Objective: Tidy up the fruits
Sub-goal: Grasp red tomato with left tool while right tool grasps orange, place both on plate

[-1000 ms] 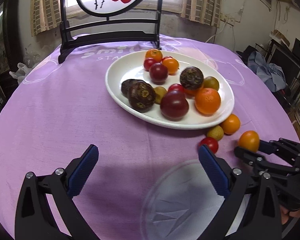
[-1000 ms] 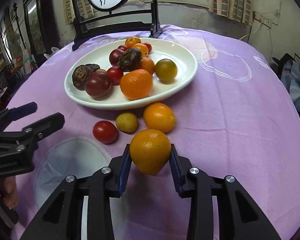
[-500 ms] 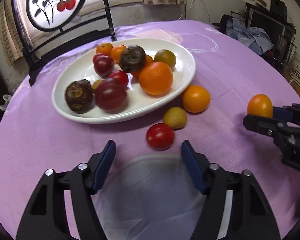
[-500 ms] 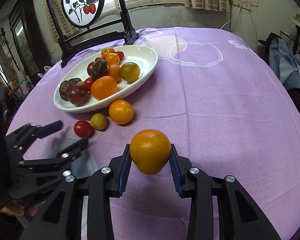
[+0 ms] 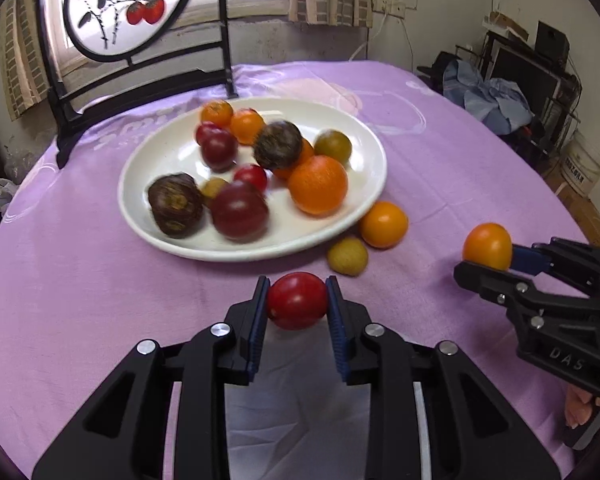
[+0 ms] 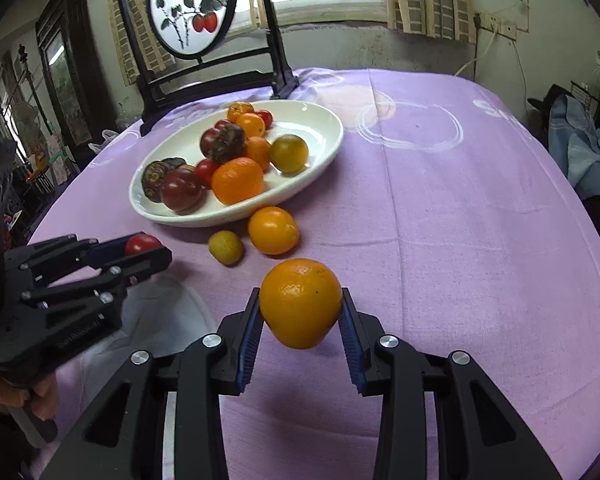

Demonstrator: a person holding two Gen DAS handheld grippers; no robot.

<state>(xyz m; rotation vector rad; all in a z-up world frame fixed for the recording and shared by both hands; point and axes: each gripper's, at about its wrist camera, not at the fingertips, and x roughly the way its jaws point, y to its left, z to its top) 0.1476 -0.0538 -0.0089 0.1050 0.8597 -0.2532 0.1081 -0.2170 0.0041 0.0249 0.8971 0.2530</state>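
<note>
While plate (image 5: 374,168) already holds most fruit, left gripper (image 5: 297,306) fingers pinch red tomato (image 5: 296,304) above purple counter (image 6: 460,240); right gripper (image 6: 300,312) fingers clamp orange (image 6: 300,300), likely both bound for plate; two strays beside rim.

plate (image 5: 380,160): frame centre, on the worktop (image 5: 60,300)
loose fruits (image 5: 383,225): just right of the plate
screen stand (image 5: 140,80): upper left, behind the plate

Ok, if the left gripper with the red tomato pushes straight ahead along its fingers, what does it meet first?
Probably the near rim of the white plate. The left gripper, shut on the red tomato, points at it across bare purple cloth. The small yellow-green fruit sits just right of that line; depth is uncertain.
</note>
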